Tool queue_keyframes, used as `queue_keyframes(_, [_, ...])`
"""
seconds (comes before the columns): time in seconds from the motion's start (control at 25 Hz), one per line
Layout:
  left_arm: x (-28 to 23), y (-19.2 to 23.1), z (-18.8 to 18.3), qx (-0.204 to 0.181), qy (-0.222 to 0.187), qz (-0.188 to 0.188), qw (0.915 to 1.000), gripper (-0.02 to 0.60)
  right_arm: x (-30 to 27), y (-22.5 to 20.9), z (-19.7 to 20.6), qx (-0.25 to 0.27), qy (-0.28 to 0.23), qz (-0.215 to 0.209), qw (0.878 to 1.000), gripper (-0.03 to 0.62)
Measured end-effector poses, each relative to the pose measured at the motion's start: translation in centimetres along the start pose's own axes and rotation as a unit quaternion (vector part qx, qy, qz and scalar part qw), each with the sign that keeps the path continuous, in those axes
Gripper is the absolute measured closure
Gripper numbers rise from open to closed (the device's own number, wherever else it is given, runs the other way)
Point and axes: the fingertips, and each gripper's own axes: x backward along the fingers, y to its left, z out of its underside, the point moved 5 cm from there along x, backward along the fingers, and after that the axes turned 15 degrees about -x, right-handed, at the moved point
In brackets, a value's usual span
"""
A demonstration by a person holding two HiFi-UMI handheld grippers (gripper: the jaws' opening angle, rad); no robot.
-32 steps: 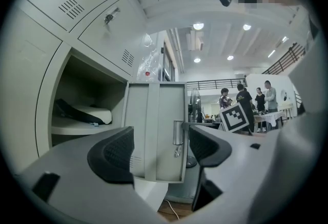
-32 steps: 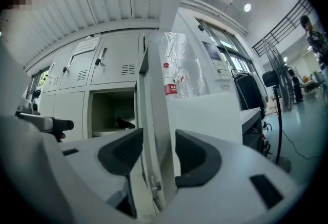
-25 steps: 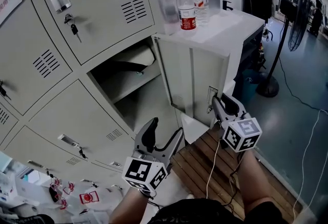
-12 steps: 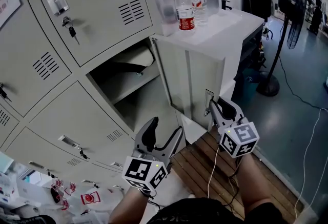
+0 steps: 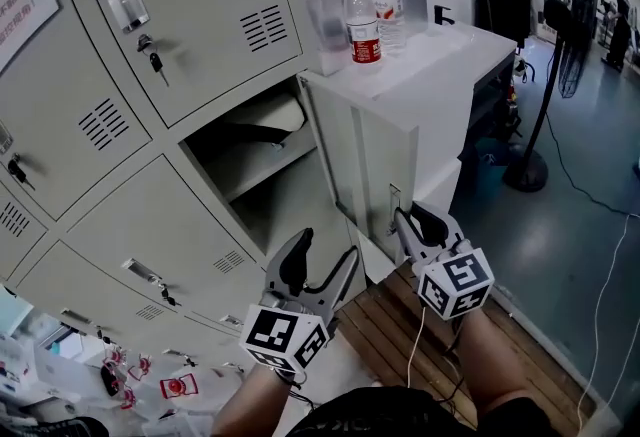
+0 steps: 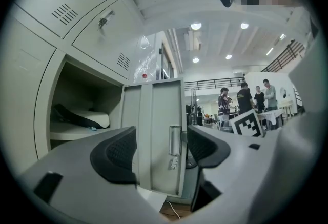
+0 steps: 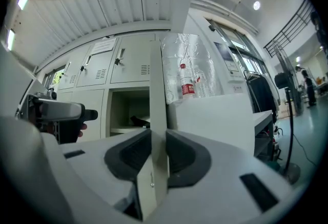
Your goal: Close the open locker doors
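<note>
While the grey sheet-metal locker door (image 5: 372,160) stands swung out from its rectangular open locker compartment (image 5: 255,160), the right gripper (image 5: 404,218) grasps the door's free vertical edge. In the right gripper view the two dark pads press on opposite faces of that edge. These jaws have just been closing, with the door edge between them.

The left gripper (image 5: 325,250) is held at 7 o'clock of the door, apart from it and pointing toward it. Its jaws are released. They have just been closing slightly, and nothing sits between the pads. The left gripper view shows the door's recessed metal handle (image 6: 175,141) beyond the gap, not within it.

In the head view the compartment lies at 9 o'clock of the door. A dark and pale item lies on its inner shelf; its identity cannot be determined.

At 12 o'clock of the door, a clear plastic bottle with a red label (image 5: 362,20) stands upright on a white cabinet surface (image 5: 455,50). A second clear bottle stands just beside it.
</note>
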Motion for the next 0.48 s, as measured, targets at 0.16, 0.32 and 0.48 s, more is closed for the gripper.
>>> queue_keyframes(0.16, [0.6, -0.1, -0.3, -0.001, 0.001, -0.005, 1.0, 0.278, 0.1, 1.1, 0.3, 0.002, 0.002, -0.01, 1.0, 0.505])
queue_keyframes(0.32, [1.4, -0.2, -0.1, 0.0, 0.005, -0.014, 0.9999, 0.279, 0.2, 2.1, 0.6, 0.003, 0.003, -0.018, 1.0, 0.505])
queue_keyframes(0.48, [2.5, 0.2, 0.2, 0.009, 0.007, -0.033, 0.9994, 0.281, 0.1, 3.0, 0.8, 0.009, 0.004, -0.029, 1.0, 0.503])
